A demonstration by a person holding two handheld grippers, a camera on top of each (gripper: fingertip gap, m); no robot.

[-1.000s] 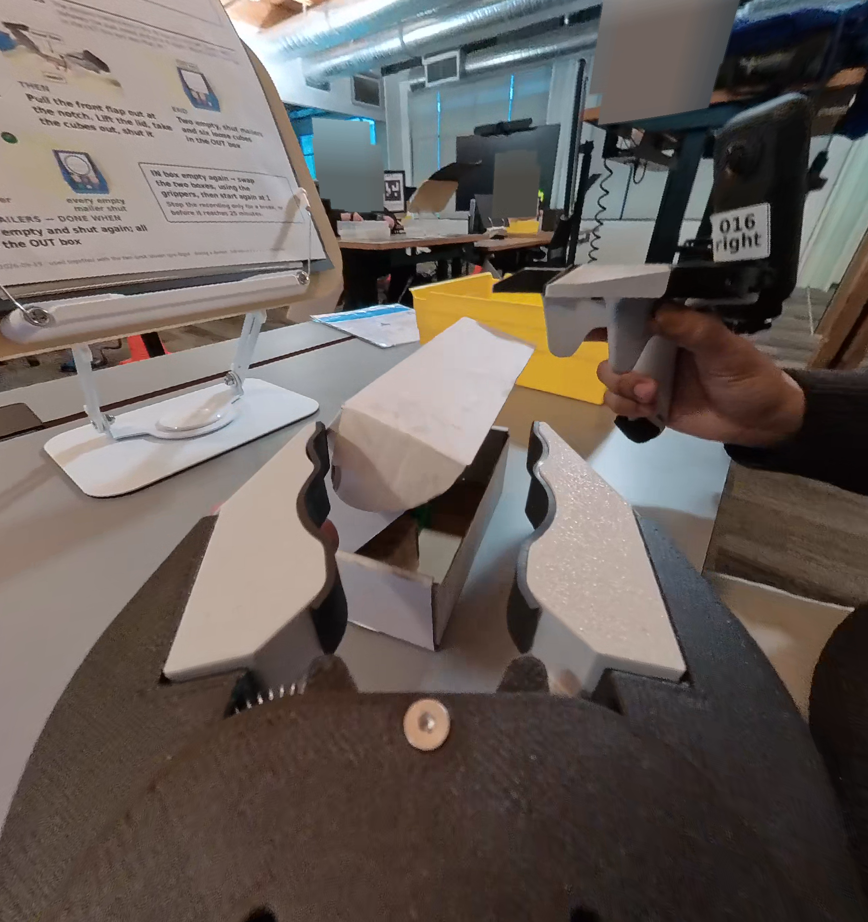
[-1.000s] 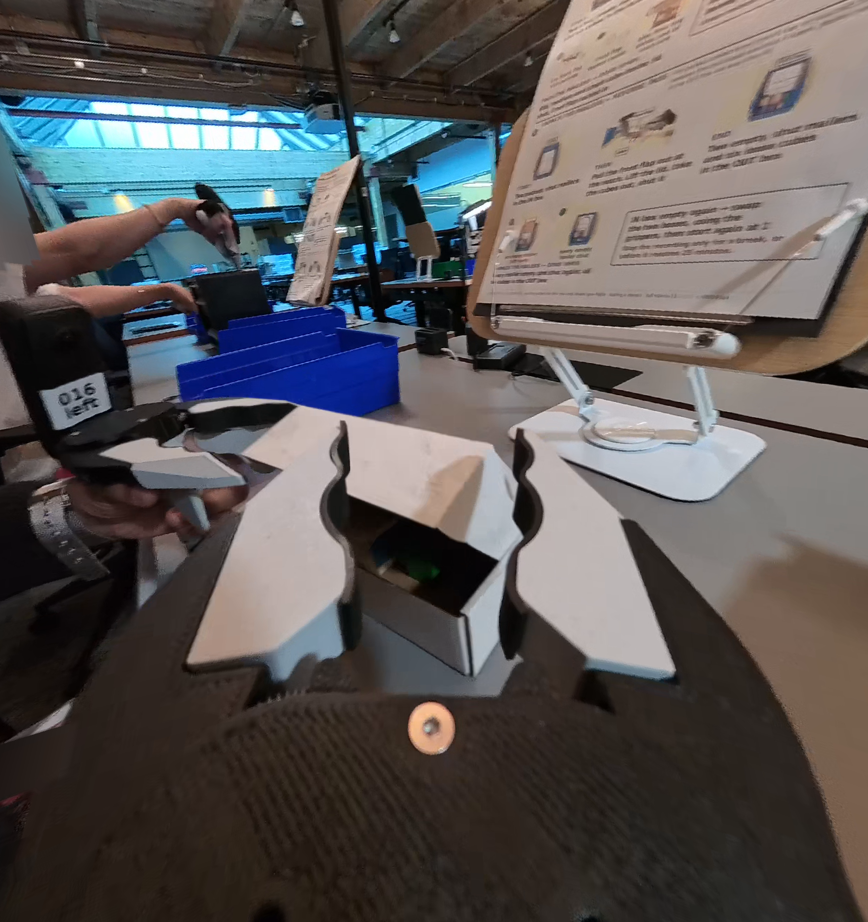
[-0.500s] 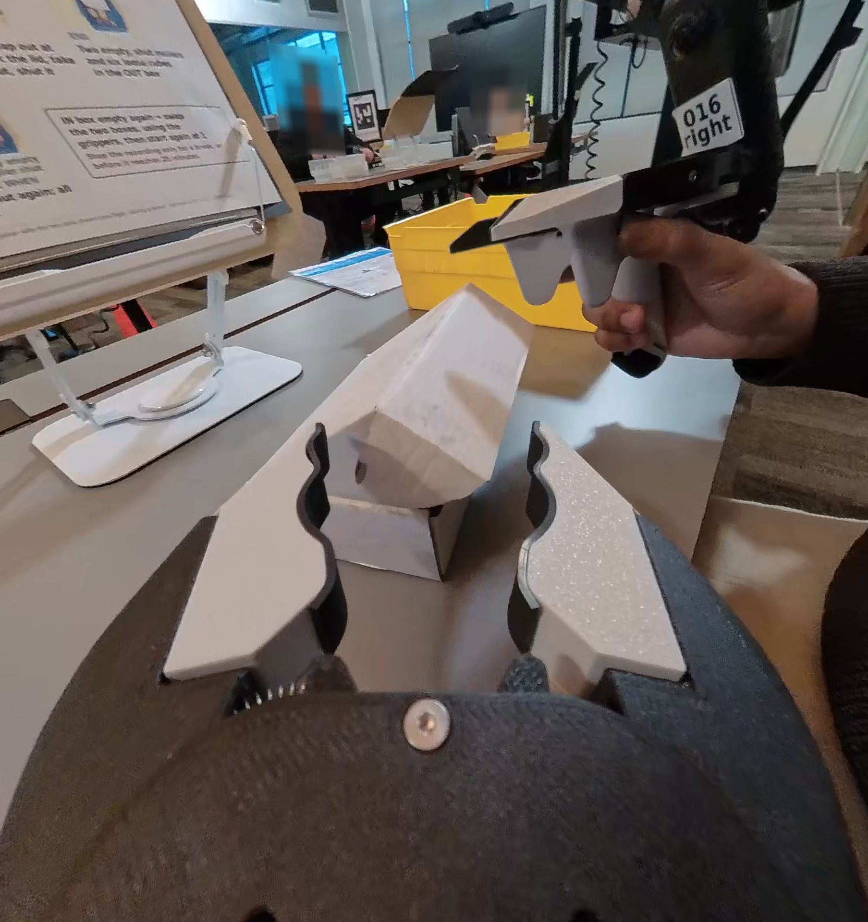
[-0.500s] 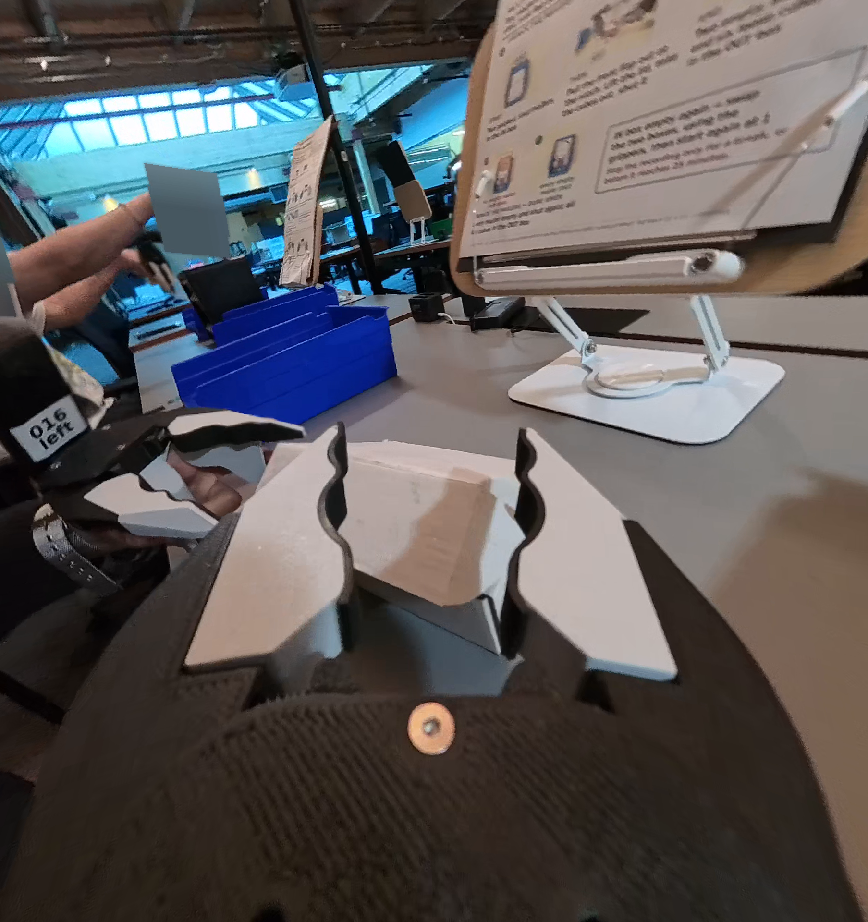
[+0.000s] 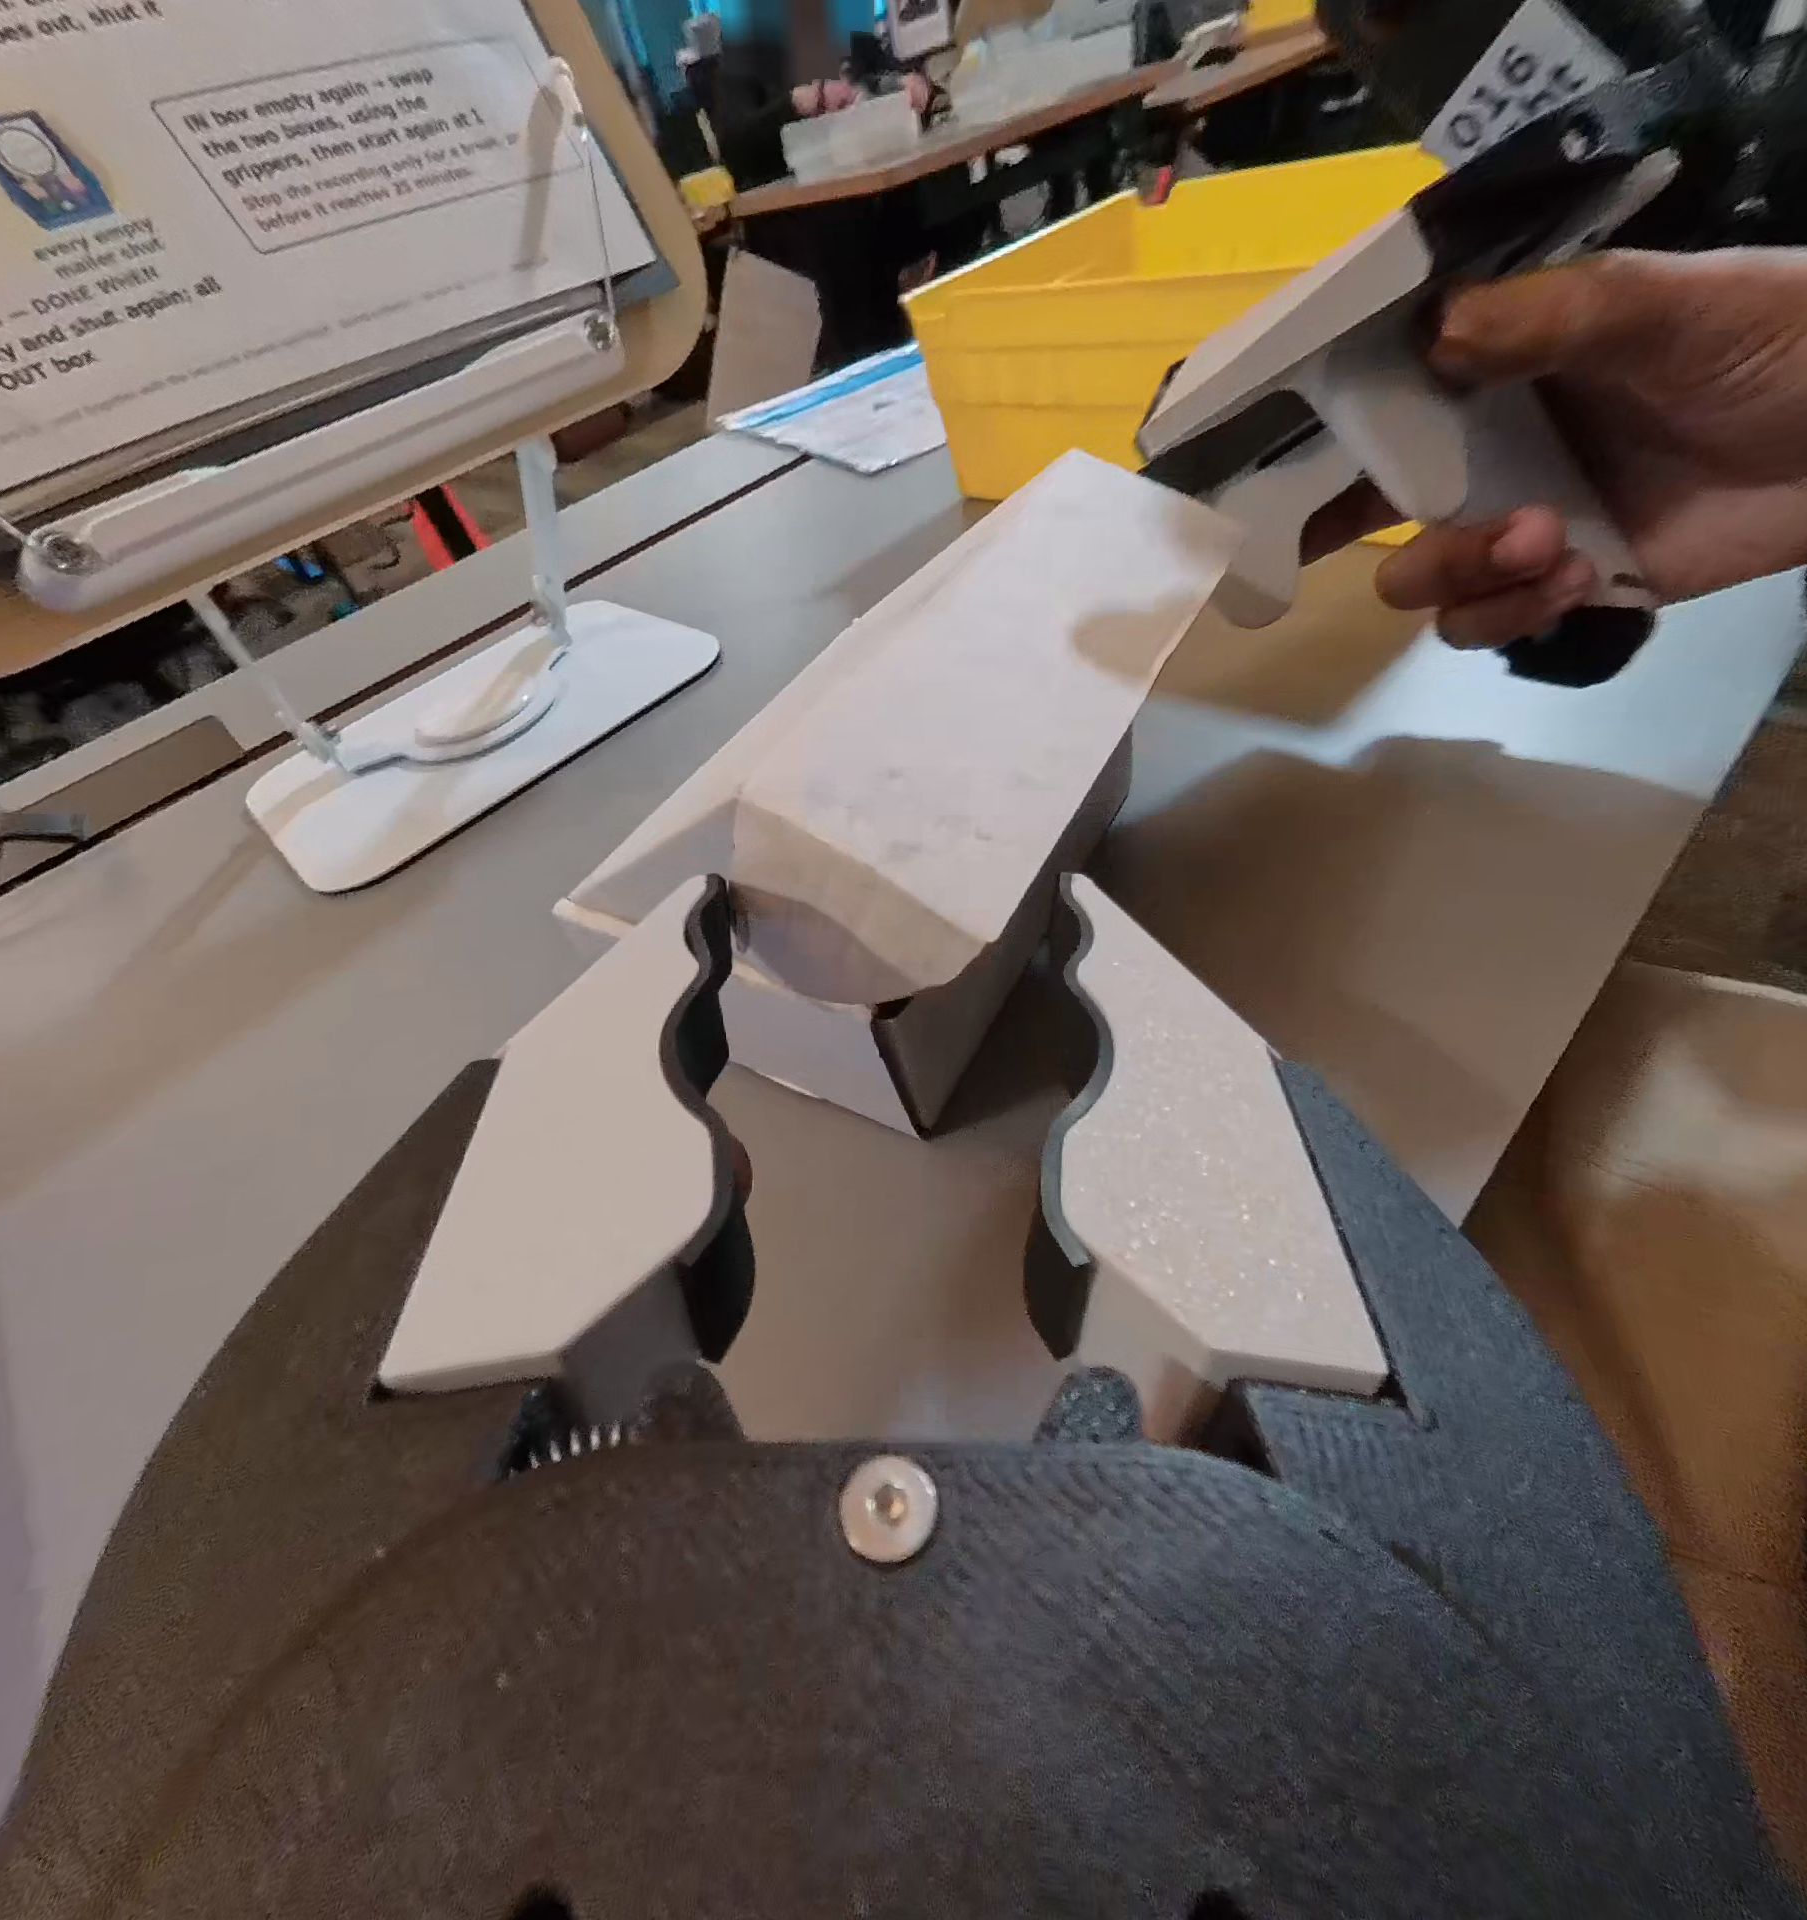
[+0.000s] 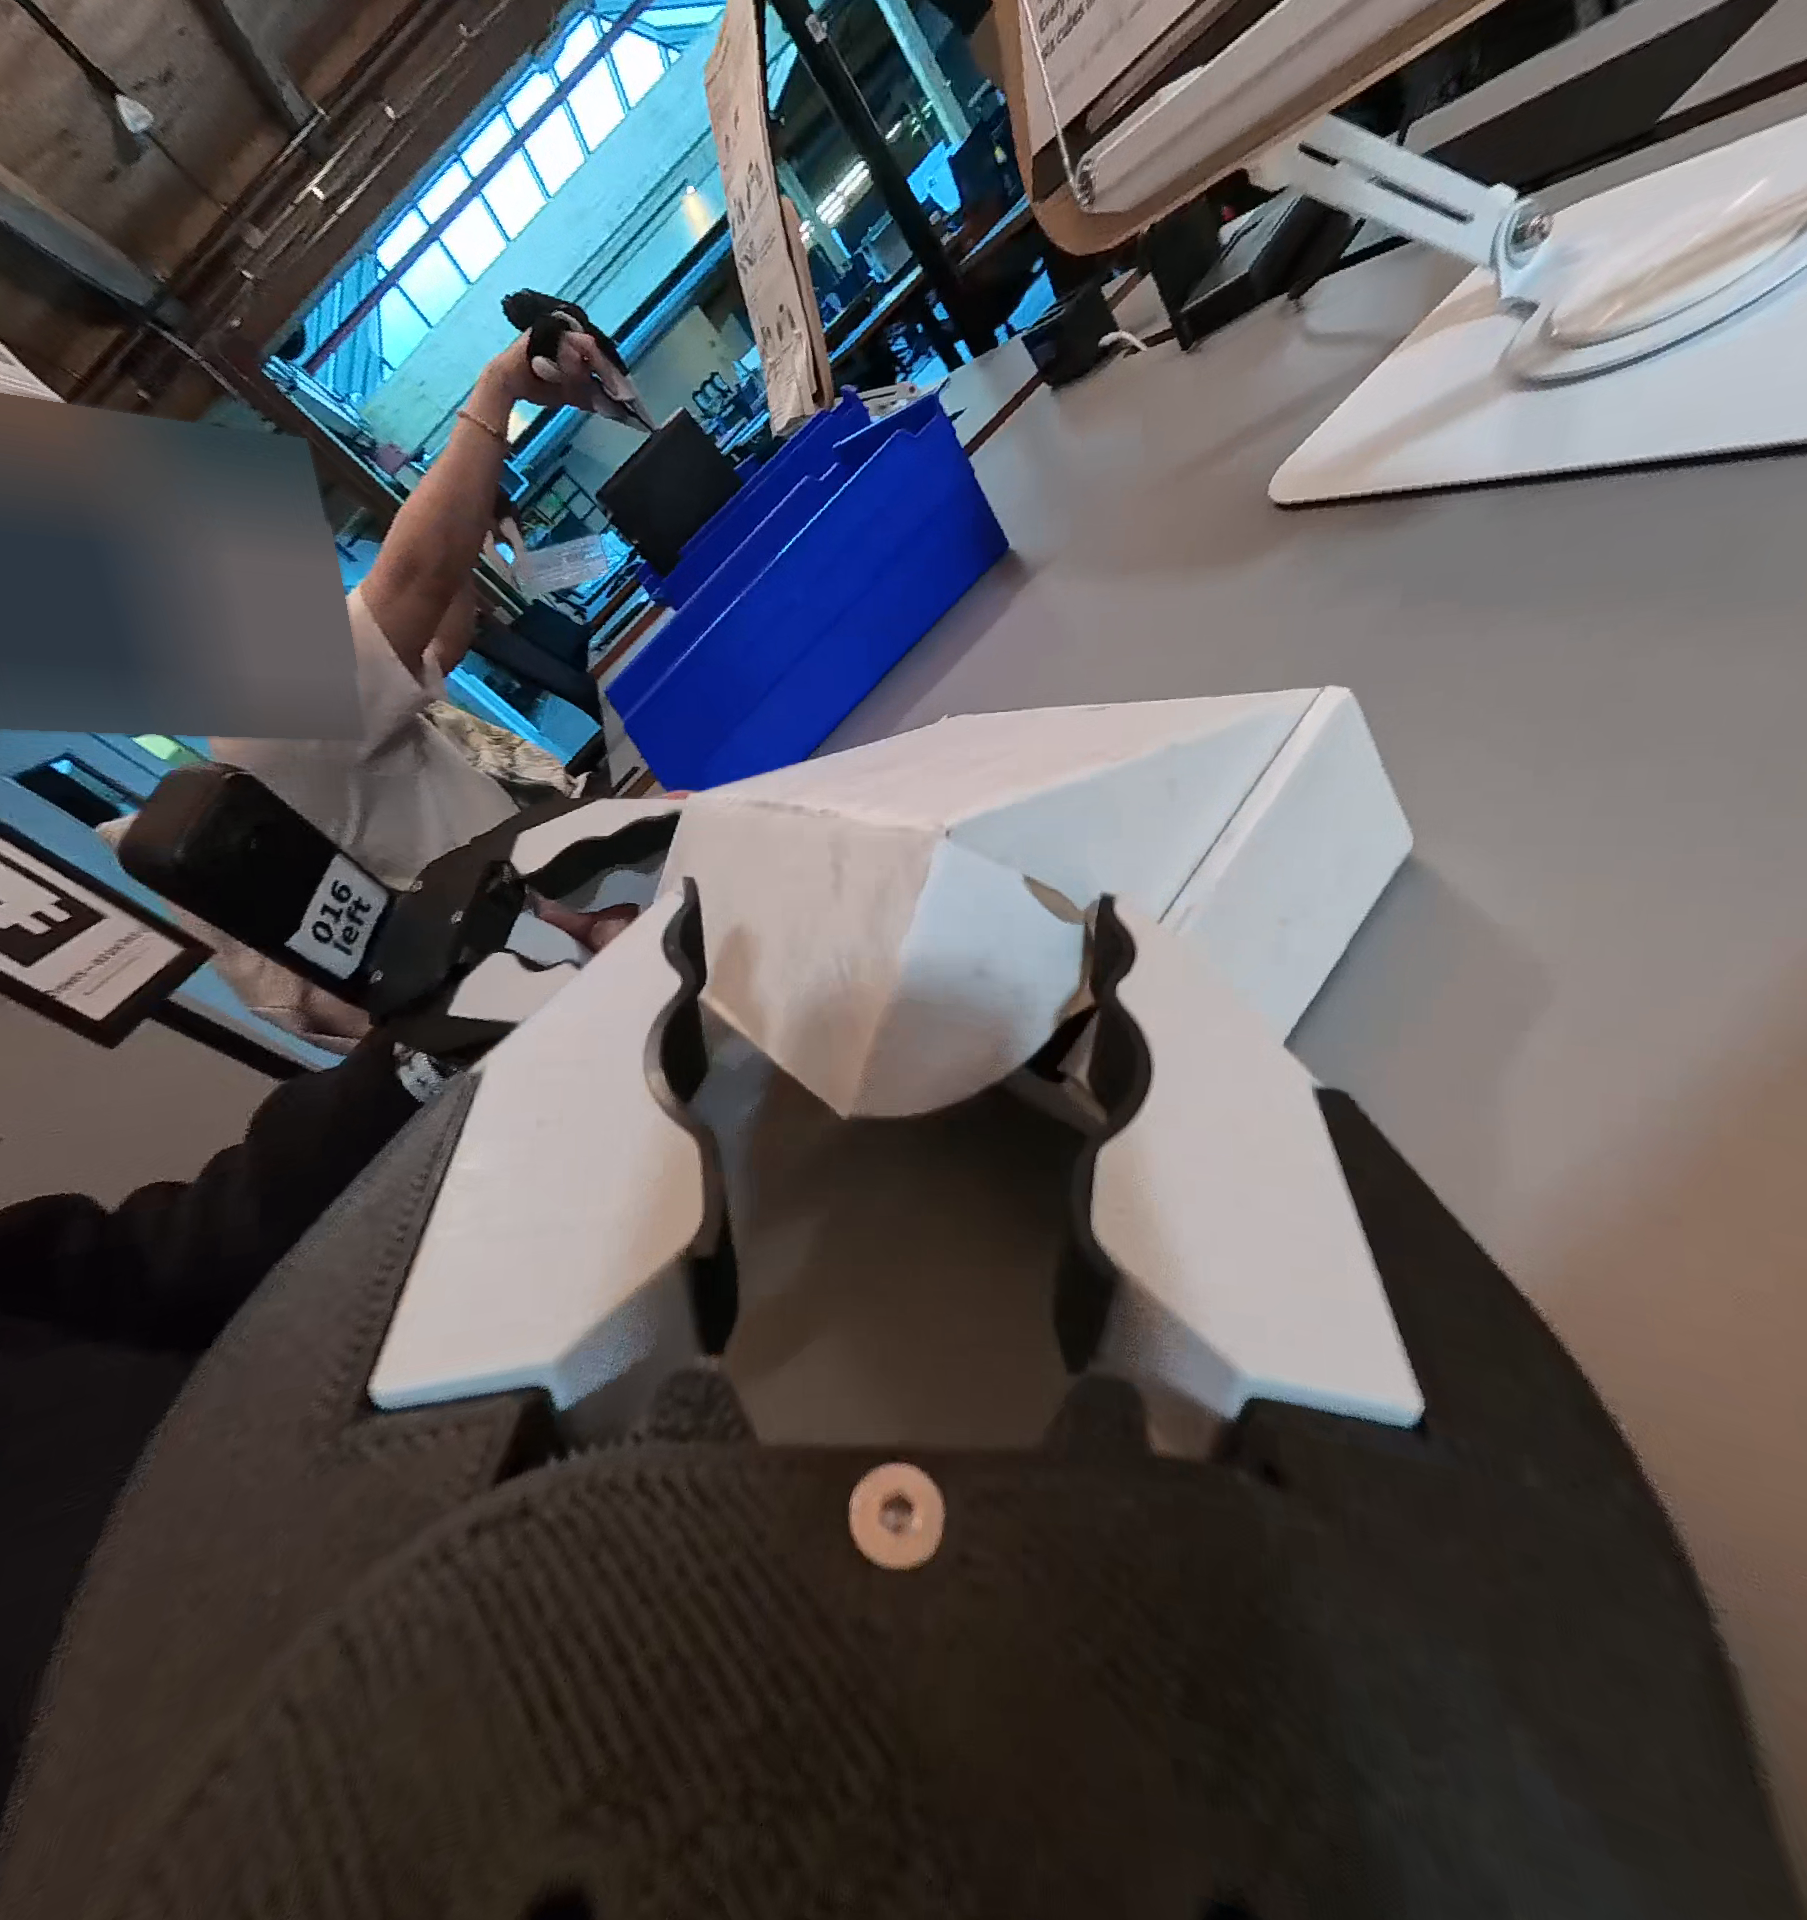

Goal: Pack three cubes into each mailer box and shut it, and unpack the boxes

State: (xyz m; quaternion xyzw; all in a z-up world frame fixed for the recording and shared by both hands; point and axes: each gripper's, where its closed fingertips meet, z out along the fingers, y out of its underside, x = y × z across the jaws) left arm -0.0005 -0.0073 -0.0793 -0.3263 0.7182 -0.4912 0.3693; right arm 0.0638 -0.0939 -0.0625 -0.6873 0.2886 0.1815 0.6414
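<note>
Here the white cardboard mailer box point(image 5: 940, 790) sits mid-frame on the grey table point(image 5: 151, 997), lid lowered but front flap untucked, scuffed. The left gripper point(image 5: 883, 935) and right gripper point(image 6: 894, 935) both gape around its corners. Yellow bin point(image 5: 1107, 332) upper right.

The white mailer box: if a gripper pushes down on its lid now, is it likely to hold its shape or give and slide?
The mailer box is thin folded cardboard, so its lid will probably flex and crease, not resist stiffly. It looks light for its size and sits on a smooth grey table, so a sideways push would likely slide it. Its low, flat shape makes tipping unlikely.
</note>
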